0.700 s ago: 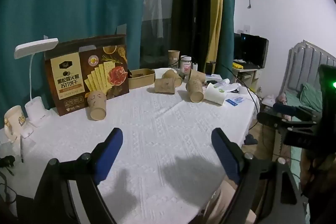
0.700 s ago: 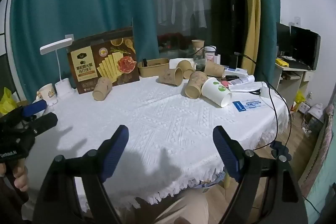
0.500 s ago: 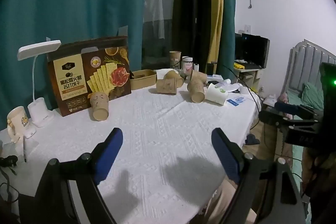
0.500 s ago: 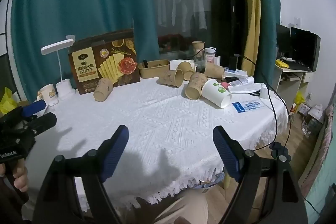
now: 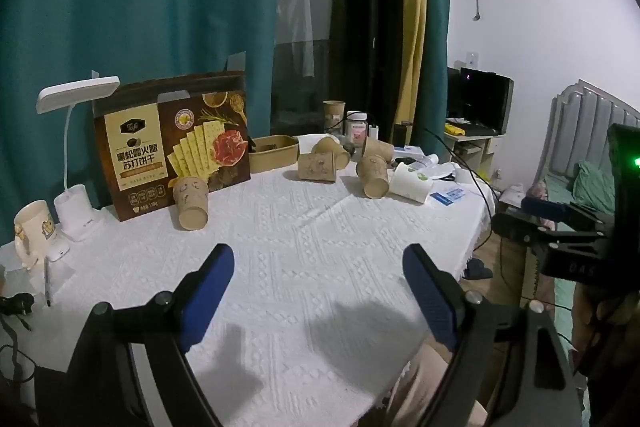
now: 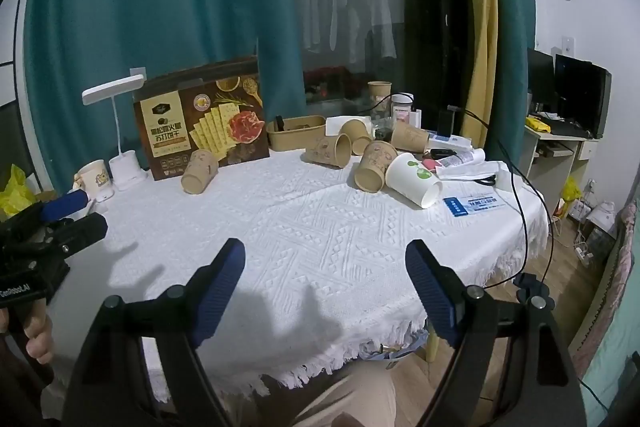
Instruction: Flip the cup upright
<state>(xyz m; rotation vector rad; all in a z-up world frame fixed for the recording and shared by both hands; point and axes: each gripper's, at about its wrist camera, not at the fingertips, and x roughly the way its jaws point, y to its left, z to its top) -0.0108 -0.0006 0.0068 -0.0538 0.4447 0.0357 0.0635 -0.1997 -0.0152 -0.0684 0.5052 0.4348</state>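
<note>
So the biggest thing here is the table (image 5: 320, 247) with its white textured cloth, taking up most of both views, and behind it hang teal curtains (image 5: 160, 7). Next down in size is the brown cracker box (image 5: 172, 143) standing upright at the back left of the table, with a white desk lamp (image 5: 76, 163) just to its left and a cream mug (image 5: 34, 233) beside the lamp base. The left gripper (image 5: 318, 271) hovers over the near part of the cloth with its 2 blue-padded fingers spread wide and nothing between them; same deal for the right gripper (image 6: 326, 265), wide apart and empty, low over the near edge of the table. In the right wrist view you can also see the other gripper off at the left edge, though how far apart its fingers are can't be told from that angle. The cup (image 5: 192, 202) is a brown paper one lying on its side right in front of the cracker box, mouth facing toward the cameras, well apart from both grippers. Further back on the right there's a cluster of more tipped-over brown paper cups (image 6: 370, 169), with a white paper cup (image 6: 414, 179) with green dots lying on its side just beside them, and a blue card (image 6: 472, 205) flat on the cloth near that.
</note>
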